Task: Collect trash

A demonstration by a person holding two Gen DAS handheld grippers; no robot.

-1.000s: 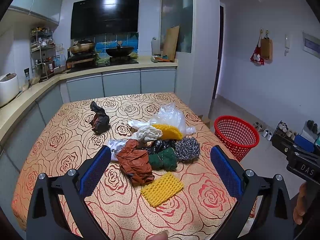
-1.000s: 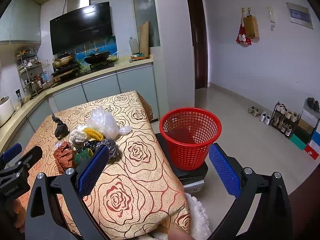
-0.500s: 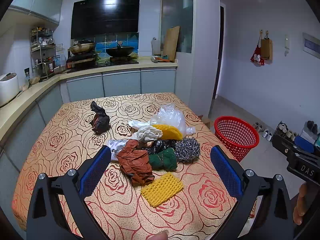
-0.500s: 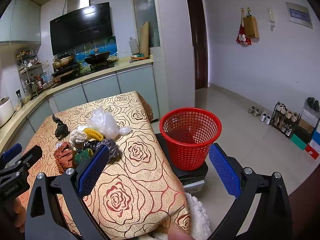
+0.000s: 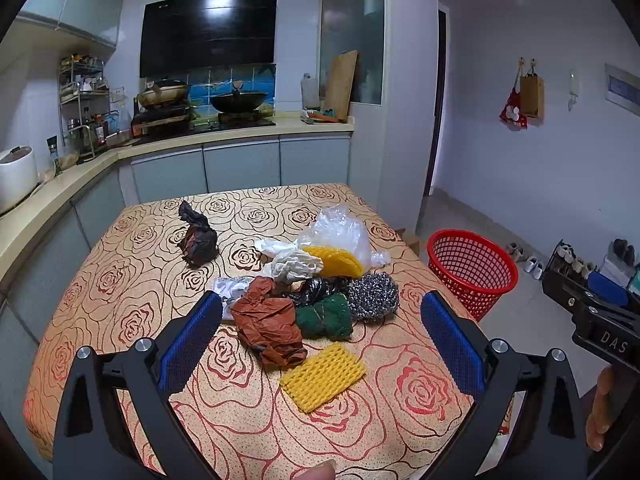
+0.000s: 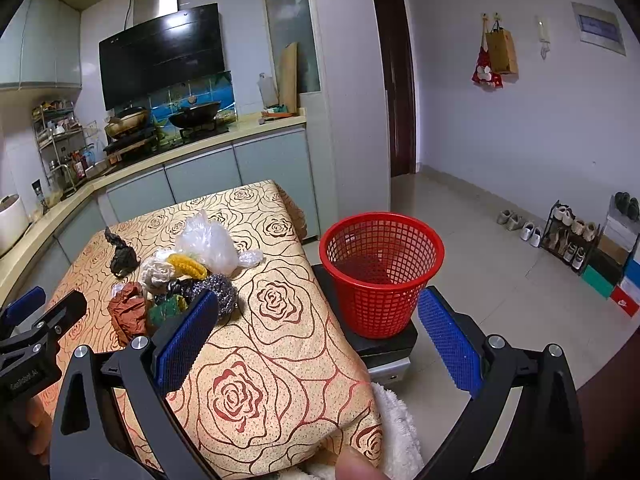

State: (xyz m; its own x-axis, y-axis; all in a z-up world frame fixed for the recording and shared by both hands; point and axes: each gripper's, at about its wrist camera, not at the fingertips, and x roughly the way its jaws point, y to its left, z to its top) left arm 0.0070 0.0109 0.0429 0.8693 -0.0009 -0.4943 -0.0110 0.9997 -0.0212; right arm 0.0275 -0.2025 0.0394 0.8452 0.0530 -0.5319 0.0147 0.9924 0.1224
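nothing moved, both claws (image 5: 320, 332) (image 6: 316, 334) still spread

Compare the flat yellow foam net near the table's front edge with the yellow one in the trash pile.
The front yellow foam net lies flat, spread out and alone on the tablecloth; the pile's yellow foam net is folded and curved, wedged against the clear plastic bag. The front one shows fully; the other is partly covered. Both share the same yellow mesh texture.
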